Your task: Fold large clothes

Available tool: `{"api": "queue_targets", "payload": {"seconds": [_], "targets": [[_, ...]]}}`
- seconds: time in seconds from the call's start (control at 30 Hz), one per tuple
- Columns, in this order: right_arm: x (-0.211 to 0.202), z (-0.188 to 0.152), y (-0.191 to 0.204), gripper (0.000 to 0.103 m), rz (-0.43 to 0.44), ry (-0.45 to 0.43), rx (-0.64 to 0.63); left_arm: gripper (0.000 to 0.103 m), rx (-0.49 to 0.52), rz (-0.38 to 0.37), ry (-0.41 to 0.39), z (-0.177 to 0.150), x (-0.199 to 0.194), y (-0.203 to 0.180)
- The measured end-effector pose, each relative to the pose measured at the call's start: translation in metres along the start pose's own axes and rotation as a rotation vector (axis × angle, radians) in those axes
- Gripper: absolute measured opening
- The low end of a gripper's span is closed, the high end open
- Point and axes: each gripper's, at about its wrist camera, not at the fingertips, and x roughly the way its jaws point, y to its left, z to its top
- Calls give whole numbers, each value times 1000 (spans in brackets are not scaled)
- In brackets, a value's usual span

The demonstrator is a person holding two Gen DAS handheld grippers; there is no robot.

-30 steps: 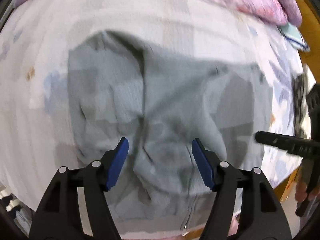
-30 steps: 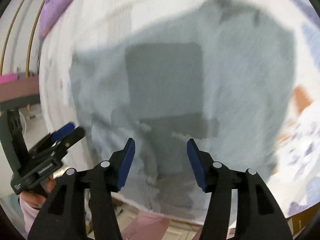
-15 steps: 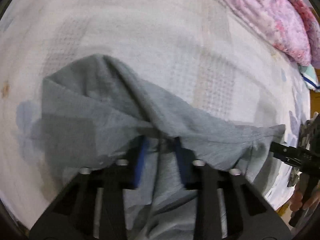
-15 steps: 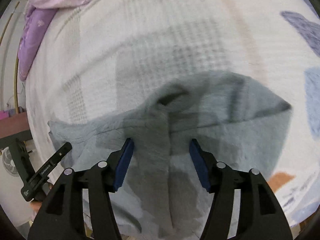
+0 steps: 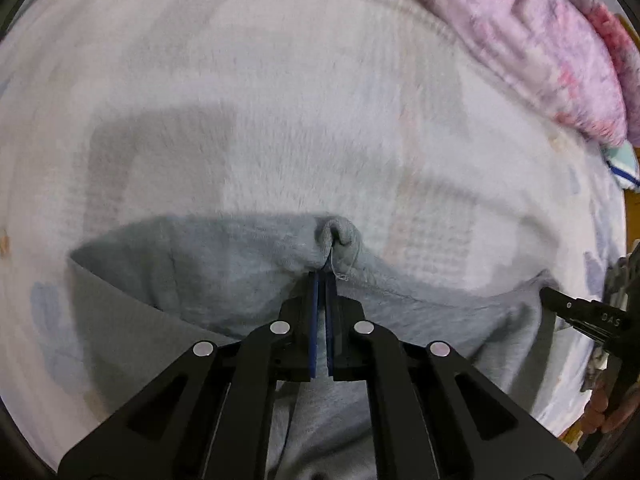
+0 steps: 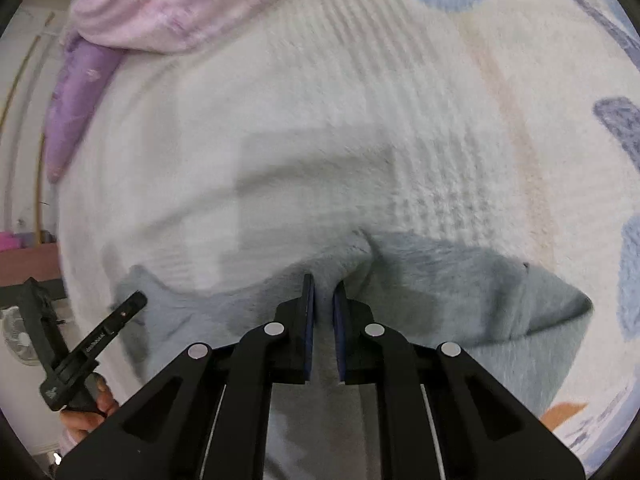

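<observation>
While the soft grey garment [image 5: 224,276] is spread low in frame on the bed [image 5: 280,120], its far edge is pinched by the left claw [image 5: 322,280]; the right claw [image 6: 322,292] is closing on it. Floppy, so hems get grabbed.

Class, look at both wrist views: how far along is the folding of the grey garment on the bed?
Early. Done: the left tongs are shut on the grey garment at its far edge. In hand: the right tongs are closing on a ridge of the same edge. Left: the fold itself; the garment lies rumpled on the white blanket.
</observation>
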Motion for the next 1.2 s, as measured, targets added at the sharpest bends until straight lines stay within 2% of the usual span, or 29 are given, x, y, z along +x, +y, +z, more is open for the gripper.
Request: {"api": "queue_targets", "payload": {"seconds": [0.03, 0.07, 0.17, 0.2, 0.23, 0.27, 0.33, 0.37, 0.4, 0.43, 0.47, 0.5, 0.57, 0.63, 0.67, 0.73, 0.8, 0.87, 0.9, 0.93, 0.97, 1.0, 1.03, 1.07, 1.1, 1.17, 1.2], "targets": [[-1, -2, 2, 11, -8, 0, -9, 4, 5, 7, -2, -1, -3, -1], [-4, -3, 6, 18, -32, 12, -14, 4, 25, 30, 1, -3, -9, -4], [-25, -12, 16, 36, -97, -8, -54, 5, 108, 171, -22, -12, -29, -13], [-32, -14, 20, 43, -112, -25, -69, 5, 112, 177, -36, -16, -41, -13], [-45, -19, 26, 54, -136, -66, -97, 5, 105, 169, -50, -17, -47, -13], [-54, -22, 32, 55, -135, -109, -133, 5, 100, 151, -69, -18, -55, -13], [-59, -22, 46, 51, -125, -162, -212, 5, 118, 144, -97, -16, -58, -18], [-53, -19, 51, 42, -130, -163, -235, 5, 129, 148, -107, -12, -53, -22], [-43, -13, 53, 37, -128, -145, -240, 5, 129, 146, -98, -7, -41, -26], [-25, -7, 51, 24, -123, -95, -237, 5, 119, 134, -83, -3, -30, -29], [1, -1, 42, 17, -165, -29, -213, 4, 95, 125, -38, 3, -9, -28], [20, 2, 34, 15, -179, 14, -196, 3, 78, 148, 16, 6, 14, -25], [21, 2, 36, 14, -171, -10, -199, 3, 98, 152, -13, 5, 19, -28], [12, -6, 44, 14, -224, 19, -225, 4, 103, 140, 5, -1, 5, -27], [3, -14, 47, 19, -223, 32, -228, 4, 94, 139, 13, -9, -7, -23], [-15, -34, 52, 19, -143, 36, -228, 4, 93, 160, -12, -28, -34, -20], [-19, -62, 57, 19, -89, 77, -231, 4, 98, 119, -6, -53, -52, -22], [-3, -86, 57, 19, -59, 144, -236, 4, 88, 87, 45, -75, -48, -24], [17, -98, 54, 19, -89, 187, -241, 3, 79, 86, 87, -89, -35, -25], [35, -107, 50, 14, -117, 212, -241, 3, 85, 111, 107, -100, -21, -26], [47, -114, 46, 14, -119, 191, -238, 3, 97, 130, 97, -106, -13, -27], [44, -117, 48, 14, -134, 169, -226, 3, 117, 150, 51, -114, -14, -30], [38, -118, 53, 14, -155, 183, -203, 3, 112, 164, 57, -116, -19, -32], [32, -120, 57, 19, -140, 207, -169, 2, 83, 178, 84, -118, -26, -32], [25, -122, 60, 19, -105, 212, -141, 3, 63, 181, 89, -122, -38, -34], [3, -136, 72, 19, -43, 175, -143, 3, 69, 165, 64, -127, -56, -40], [1, -144, 79, 19, -38, 174, -173, 3, 74, 108, 71, -132, -62, -45]]}}
